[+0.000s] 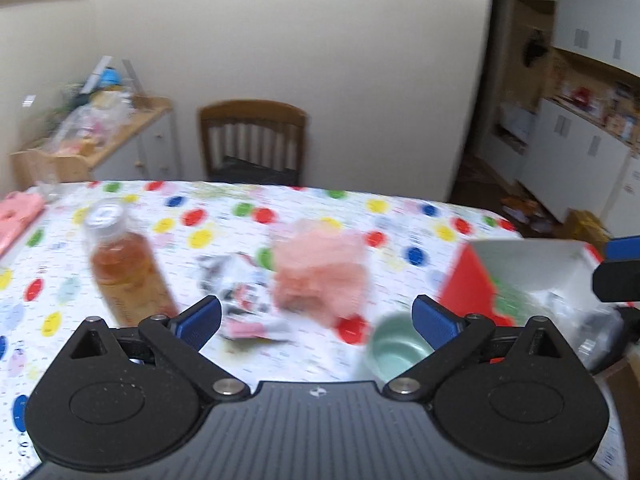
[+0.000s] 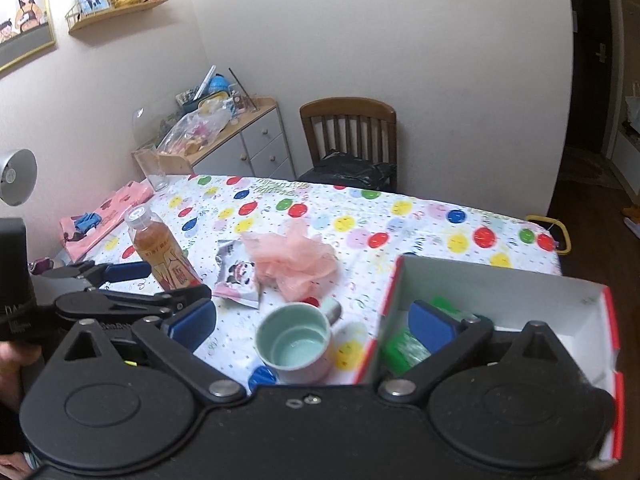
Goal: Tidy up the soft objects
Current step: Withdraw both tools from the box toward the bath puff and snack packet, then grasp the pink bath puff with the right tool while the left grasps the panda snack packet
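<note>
A pink mesh bath puff [image 1: 320, 272] [image 2: 294, 258] lies mid-table on the dotted tablecloth. A soft panda-print packet [image 1: 244, 296] [image 2: 236, 276] lies just left of it. A red and white box [image 1: 520, 272] [image 2: 500, 300] at the right holds a green soft item [image 2: 404, 346]. My left gripper [image 1: 316, 322] is open and empty above the near table, short of the puff. My right gripper [image 2: 312, 328] is open and empty, its right finger [image 2: 432, 326] over the box. The left gripper also shows at the left of the right wrist view [image 2: 120, 276].
A tea bottle [image 1: 124, 268] [image 2: 160, 252] stands left of the packet. A pale green mug [image 1: 394, 350] [image 2: 296, 344] sits near the box. A pink cloth [image 2: 104, 216] and a glass [image 2: 154, 170] lie at the far left. A wooden chair [image 2: 348, 136] stands behind the table.
</note>
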`<state>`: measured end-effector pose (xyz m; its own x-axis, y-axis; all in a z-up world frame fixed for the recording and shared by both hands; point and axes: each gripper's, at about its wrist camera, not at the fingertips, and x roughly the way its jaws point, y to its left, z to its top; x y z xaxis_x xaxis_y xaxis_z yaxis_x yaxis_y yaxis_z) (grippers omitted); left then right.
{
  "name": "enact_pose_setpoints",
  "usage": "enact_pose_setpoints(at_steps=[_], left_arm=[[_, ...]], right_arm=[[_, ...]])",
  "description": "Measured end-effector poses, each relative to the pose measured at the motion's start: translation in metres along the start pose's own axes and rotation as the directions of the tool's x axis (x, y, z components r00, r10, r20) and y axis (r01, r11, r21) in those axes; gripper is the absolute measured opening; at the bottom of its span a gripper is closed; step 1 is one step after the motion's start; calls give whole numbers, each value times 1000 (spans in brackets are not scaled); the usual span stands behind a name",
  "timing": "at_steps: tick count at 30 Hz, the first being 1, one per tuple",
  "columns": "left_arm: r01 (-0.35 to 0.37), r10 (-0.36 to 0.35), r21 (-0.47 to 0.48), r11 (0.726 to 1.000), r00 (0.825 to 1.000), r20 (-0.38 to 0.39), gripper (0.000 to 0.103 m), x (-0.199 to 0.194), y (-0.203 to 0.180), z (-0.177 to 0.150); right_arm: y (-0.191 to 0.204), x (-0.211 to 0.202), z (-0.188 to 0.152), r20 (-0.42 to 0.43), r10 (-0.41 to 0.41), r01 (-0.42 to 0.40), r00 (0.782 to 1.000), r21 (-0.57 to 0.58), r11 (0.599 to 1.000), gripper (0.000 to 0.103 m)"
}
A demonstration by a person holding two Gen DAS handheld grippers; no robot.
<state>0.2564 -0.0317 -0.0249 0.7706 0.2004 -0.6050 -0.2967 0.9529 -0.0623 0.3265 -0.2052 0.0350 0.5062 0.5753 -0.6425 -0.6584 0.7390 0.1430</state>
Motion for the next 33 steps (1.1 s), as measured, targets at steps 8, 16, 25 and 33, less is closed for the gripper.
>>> enact_pose_setpoints(at_steps=[8,16,25,33], left_arm=[[-61,62,-35,998,998,8,102,33,27,-13],[-48,47,-42,998,999,-16,102,70,33,-16],[-70,69,-18,997,997,-46,102,109,37,-17],[-84,82,-31,996,995,-64,102,137,40,-16]], right_arm=[[23,52,22,-44,-14,15,999,17,1000,103],[32,101,40,-99,-43,45,994,22,999,103],[49,159,60,-164,-35,29,986,-38,999,103],[46,209,72,-209,-43,44,977,0,999,103]])
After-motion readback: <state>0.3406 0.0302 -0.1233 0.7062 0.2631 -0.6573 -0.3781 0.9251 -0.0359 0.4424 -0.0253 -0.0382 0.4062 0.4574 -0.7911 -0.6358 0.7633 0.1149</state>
